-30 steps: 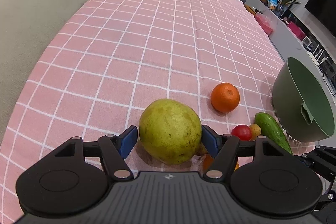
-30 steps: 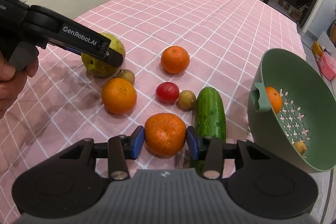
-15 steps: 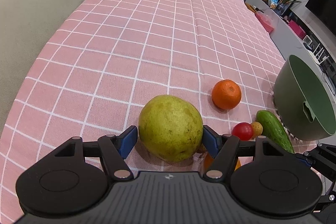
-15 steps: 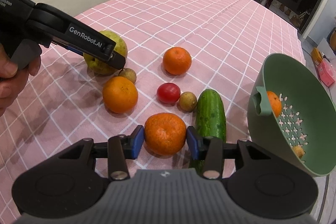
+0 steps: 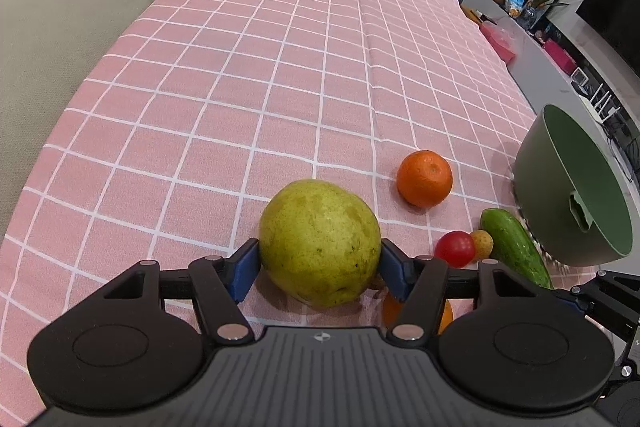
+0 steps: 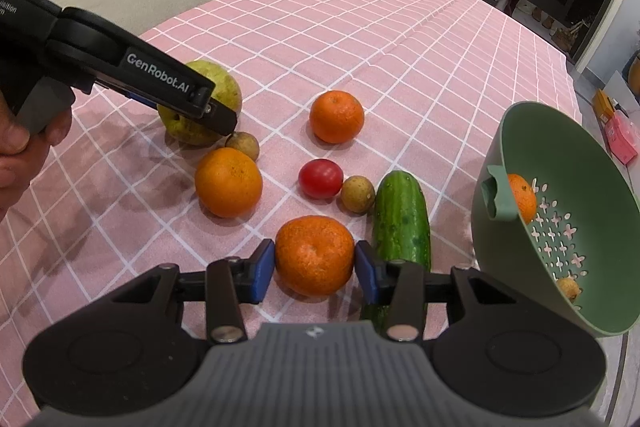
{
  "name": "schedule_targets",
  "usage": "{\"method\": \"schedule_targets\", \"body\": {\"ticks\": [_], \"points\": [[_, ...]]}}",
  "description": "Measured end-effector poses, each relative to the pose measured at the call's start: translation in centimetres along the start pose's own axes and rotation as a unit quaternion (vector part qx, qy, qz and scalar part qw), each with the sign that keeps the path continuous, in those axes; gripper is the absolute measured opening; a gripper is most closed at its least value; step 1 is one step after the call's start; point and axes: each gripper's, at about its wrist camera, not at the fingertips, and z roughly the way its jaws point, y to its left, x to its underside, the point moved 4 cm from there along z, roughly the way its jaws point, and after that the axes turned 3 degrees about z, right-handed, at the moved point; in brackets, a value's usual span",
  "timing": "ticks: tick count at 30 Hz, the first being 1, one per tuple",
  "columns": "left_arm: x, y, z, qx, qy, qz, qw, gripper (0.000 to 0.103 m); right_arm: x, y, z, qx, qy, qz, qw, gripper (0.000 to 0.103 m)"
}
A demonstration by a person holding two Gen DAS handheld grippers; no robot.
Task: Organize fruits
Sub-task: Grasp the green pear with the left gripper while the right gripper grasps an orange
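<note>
My left gripper (image 5: 320, 269) is shut on a large green pear (image 5: 320, 241); the pear also shows in the right wrist view (image 6: 218, 89), resting on or just above the pink checked cloth (image 5: 240, 87). My right gripper (image 6: 315, 263) is shut on an orange (image 6: 315, 254) low over the cloth. A green colander bowl (image 6: 600, 187) stands at the right, holding an orange (image 6: 522, 197) and a small brown fruit (image 6: 568, 287). It also shows in the left wrist view (image 5: 536, 163).
Loose on the cloth are two more oranges (image 6: 228, 182) (image 6: 337, 115), a red tomato (image 6: 321, 178), two small brown fruits (image 6: 358, 193) (image 6: 243, 145) and a cucumber (image 6: 402, 219). A grey sofa (image 5: 60, 7) runs along the left. A low cabinet (image 5: 540, 67) stands at the right.
Both grippers stay shut on their fruit. The view has shifted slightly, with the pear and the right orange a little higher in frame; the colander looks slightly closer to the right gripper.
</note>
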Motion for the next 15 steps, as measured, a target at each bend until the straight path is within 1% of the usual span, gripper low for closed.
{"method": "schedule_targets", "body": {"ticks": [4,9,12,15], "points": [[-0.1,0.4,-0.3,0.004,-0.003,-0.013,0.9999,0.072,-0.1,-0.2,-0.2,-0.002,0.000,0.005,1.000,0.040],[-0.3,0.2,-1.3,0.010,-0.019,-0.011,0.9997,0.072,-0.6,-0.3,-0.9,-0.007,-0.009,0.010,1.000,0.040],[-0.3,0.1,-2.3,0.018,-0.020,-0.013,0.9995,0.072,-1.0,-0.3,-1.5,-0.010,-0.018,0.013,1.000,0.040],[-0.4,-0.6,-3.5,0.017,-0.025,0.005,0.9995,0.072,-1.7,-0.8,-2.5,-0.012,-0.032,0.019,0.999,0.040]]}}
